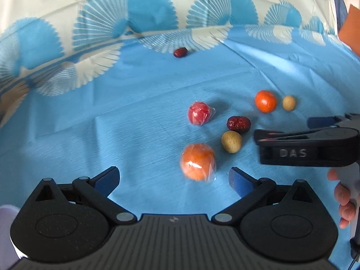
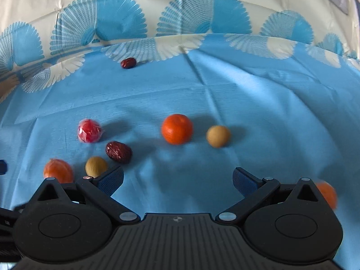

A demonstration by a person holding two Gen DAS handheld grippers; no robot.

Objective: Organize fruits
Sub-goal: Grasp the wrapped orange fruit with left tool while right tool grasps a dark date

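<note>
the fruits lie scattered on a blue tablecloth [image 1: 135, 117] with white fan patterns along its far edge. in the left wrist view a wrapped orange fruit [image 1: 197, 161] sits at about one o'clock from the left gripper [image 1: 174, 177], just ahead of its blue-padded fingers [image 1: 106, 178], which are spread wide and hold nothing. beyond it, at twelve o'clock, lies a red wrapped fruit [image 1: 199, 113]; to the right, a tan round fruit [image 1: 231, 141] sits just beside a dark red date [image 1: 238, 124]. further out toward two o'clock are a bare orange [image 1: 265, 101] and a second tan fruit [image 1: 289, 103], near each other but apart. a second date [image 1: 180, 52] lies alone, well apart at the cloth's patterned border. the right gripper [image 2: 178, 178] has its fingers [image 2: 244, 183] spread too, empty, over bare cloth; another orange fruit [image 2: 327, 194], blurred, shows past its right side. a hand [image 1: 344, 200] grips the right gripper's handle at the left view's right edge.
</note>
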